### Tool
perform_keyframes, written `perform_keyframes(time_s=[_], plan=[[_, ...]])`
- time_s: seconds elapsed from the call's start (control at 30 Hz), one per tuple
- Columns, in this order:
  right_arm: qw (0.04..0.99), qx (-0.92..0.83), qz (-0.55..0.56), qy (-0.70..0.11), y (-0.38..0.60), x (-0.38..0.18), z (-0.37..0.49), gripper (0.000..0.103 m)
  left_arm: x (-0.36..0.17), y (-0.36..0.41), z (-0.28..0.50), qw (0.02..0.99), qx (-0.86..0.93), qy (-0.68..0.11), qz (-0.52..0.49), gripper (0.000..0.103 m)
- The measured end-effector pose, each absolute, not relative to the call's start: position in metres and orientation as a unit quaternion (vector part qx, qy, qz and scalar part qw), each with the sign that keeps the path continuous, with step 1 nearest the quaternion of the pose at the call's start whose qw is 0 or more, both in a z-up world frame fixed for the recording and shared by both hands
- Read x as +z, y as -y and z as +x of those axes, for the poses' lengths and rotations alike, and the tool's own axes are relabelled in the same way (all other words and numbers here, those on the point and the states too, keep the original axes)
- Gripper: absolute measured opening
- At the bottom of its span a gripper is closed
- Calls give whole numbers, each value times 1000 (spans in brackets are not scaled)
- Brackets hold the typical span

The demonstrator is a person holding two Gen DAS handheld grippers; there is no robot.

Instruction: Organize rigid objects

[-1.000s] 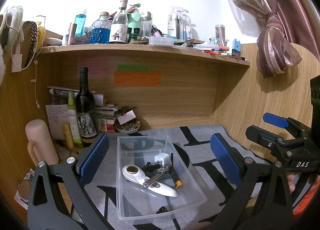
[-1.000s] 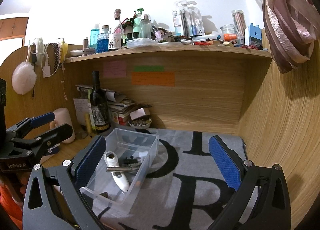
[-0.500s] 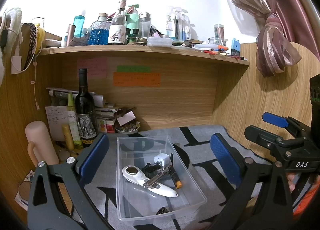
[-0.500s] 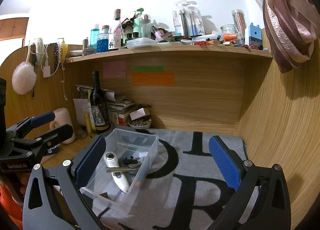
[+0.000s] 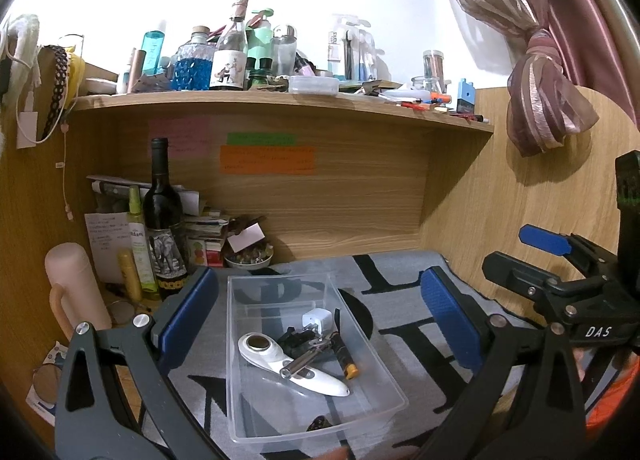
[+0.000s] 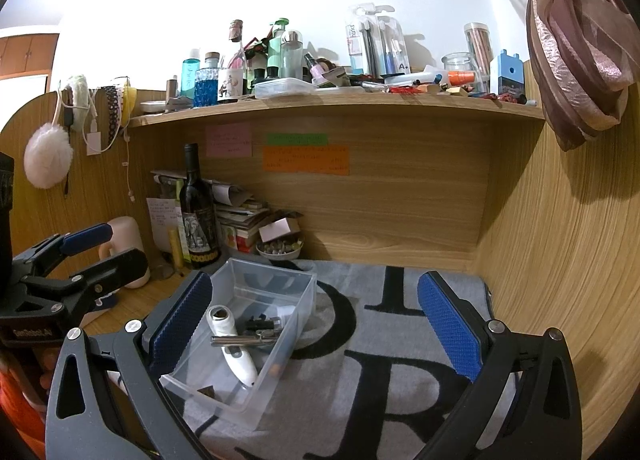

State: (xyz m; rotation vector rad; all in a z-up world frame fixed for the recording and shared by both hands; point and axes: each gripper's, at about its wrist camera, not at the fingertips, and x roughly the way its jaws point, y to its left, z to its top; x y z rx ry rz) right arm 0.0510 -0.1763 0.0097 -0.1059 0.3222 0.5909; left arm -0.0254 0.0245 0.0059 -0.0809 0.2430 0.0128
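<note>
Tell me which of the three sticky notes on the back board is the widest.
The orange note. It spans well beyond the green note above it and the pink note beside.

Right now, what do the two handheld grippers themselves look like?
Both match: dark grey angular frames with triangular cut-outs and silver screws, and jaws lined with blue textured pads. The left gripper shows white lettering on its body in the right wrist view; the right gripper reads "DAS" in the left wrist view. No cables visible.

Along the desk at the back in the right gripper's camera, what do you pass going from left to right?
Pink cylinder with a handle → slim yellow tube → dark wine bottle → stack of books and papers → small bowl with a white card above it.
</note>
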Motion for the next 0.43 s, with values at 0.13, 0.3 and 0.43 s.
perform_keyframes(time_s=[0.13, 0.3, 0.43], plan=[[942, 290, -52, -158, 176, 9, 51, 103, 6, -21, -25, 992, 0, -122, -31, 103], [942, 290, -53, -159, 176, 10, 53, 103, 4, -21, -26, 992, -2, -123, -31, 103], [942, 291, -54, -160, 176, 11, 56, 103, 4, -25, -25, 992, 0, -124, -40, 103]])
